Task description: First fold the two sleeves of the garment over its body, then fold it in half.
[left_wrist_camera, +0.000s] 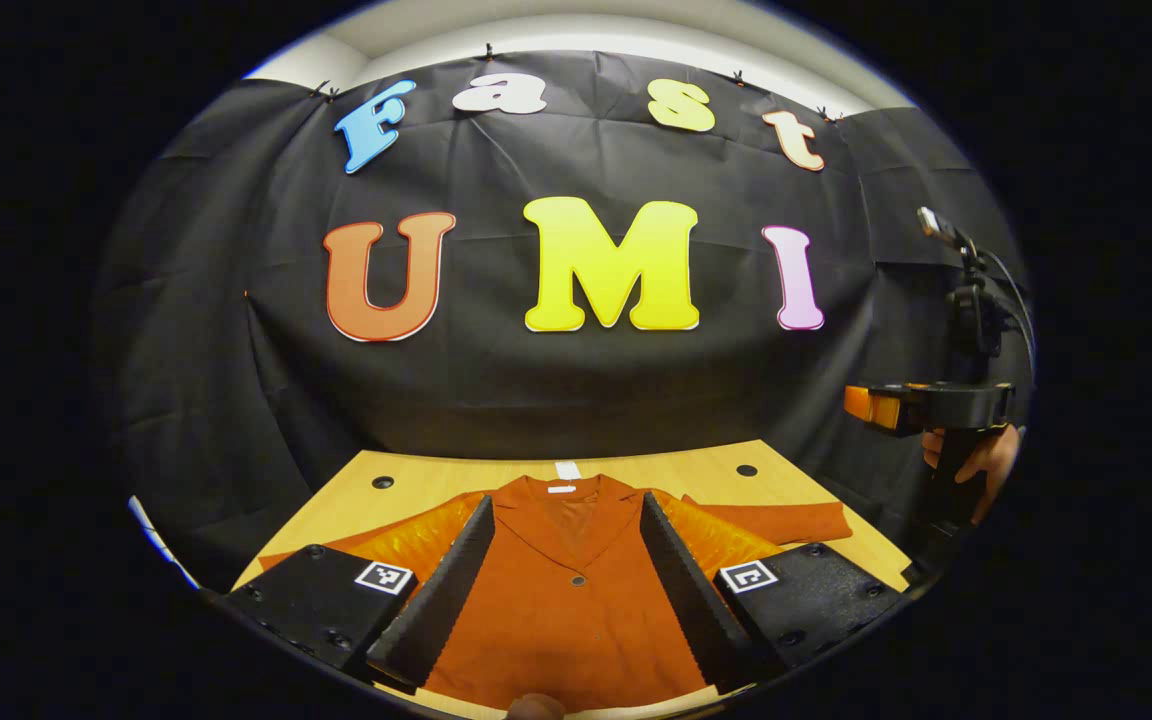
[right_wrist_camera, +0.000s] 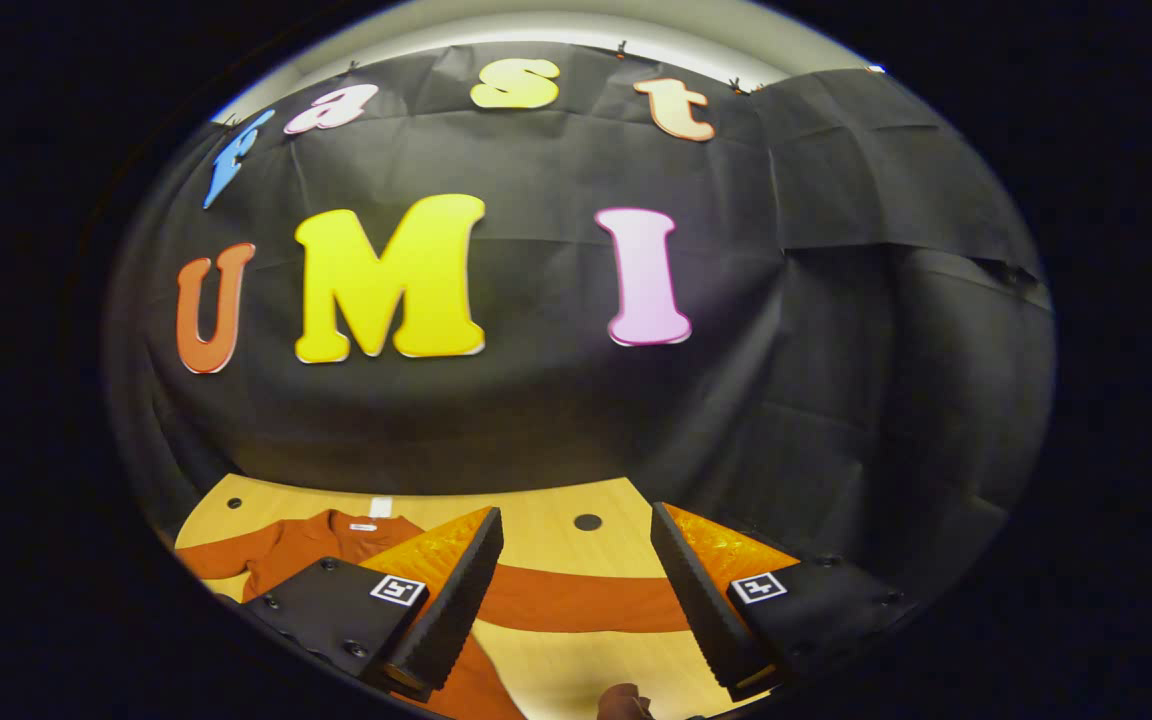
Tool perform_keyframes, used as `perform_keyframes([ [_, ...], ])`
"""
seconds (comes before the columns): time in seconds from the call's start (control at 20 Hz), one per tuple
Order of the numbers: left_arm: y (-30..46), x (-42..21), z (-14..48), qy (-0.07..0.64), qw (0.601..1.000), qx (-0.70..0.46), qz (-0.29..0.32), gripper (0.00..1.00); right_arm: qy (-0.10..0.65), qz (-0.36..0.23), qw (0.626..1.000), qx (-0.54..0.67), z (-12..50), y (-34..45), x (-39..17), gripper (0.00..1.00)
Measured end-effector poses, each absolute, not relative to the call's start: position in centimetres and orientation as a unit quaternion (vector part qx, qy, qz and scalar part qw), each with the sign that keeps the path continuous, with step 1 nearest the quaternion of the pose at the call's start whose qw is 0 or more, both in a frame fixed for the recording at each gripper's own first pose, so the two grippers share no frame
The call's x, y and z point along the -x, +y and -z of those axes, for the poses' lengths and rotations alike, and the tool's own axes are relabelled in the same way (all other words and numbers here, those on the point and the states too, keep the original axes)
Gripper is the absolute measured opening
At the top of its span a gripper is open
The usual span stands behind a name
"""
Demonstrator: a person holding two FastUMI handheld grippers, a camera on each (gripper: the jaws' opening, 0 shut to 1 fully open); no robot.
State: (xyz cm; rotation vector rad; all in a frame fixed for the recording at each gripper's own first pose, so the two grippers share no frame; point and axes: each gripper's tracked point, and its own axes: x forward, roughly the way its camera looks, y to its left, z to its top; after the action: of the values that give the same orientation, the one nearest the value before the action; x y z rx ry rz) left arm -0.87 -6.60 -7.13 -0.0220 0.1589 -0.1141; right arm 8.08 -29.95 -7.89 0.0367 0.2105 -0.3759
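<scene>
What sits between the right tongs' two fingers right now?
In the right gripper view, the open right tongs frame the garment's sleeve, lying flat across the bare wooden table below them. Nothing else lies in that gap.

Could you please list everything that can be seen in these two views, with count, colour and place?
garment: one, rust orange, lying flat on the table with its collar toward the booth wall and both sleeves spread out to the sides, not yet folded.
sleeve: one of the two, rust orange, stretched across the wood between the right gripper's fingers.
table: one, light wood, with dark round holes near its far edge.
booth wall: one, black cloth, behind the table.
camera stand: one, black, at the right edge of the left gripper view.
left gripper: one, open, above the garment's body.
right gripper: one, open, above the sleeve.
hand: one, holding the right gripper's handle.
</scene>
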Motion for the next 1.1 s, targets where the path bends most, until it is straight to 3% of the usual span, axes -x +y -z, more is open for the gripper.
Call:
perform_keyframes([
  [0.25, -6.6, 0.7, 9.6, 0.128, 0.990, 0.060, 0.025, 0.96, 0.203, 0.230, 0.951, -0.018, 14.5, -40.7, -9.9, 0.95],
  [0.4, -6.2, 1.6, 11.3, 0.153, 0.986, 0.061, -0.005, 0.97, 0.273, 0.220, 0.936, -0.035, 19.4, -44.0, -11.5, 0.95],
  [0.75, -6.2, 2.7, 12.4, 0.170, 0.984, 0.027, -0.055, 0.97, 0.434, 0.188, 0.879, -0.058, 29.5, -47.9, -13.4, 0.94],
  [1.1, -5.8, 4.3, 14.0, 0.194, 0.976, 0.026, -0.095, 0.97, 0.516, 0.147, 0.832, -0.139, 34.5, -47.5, -14.6, 0.95],
])
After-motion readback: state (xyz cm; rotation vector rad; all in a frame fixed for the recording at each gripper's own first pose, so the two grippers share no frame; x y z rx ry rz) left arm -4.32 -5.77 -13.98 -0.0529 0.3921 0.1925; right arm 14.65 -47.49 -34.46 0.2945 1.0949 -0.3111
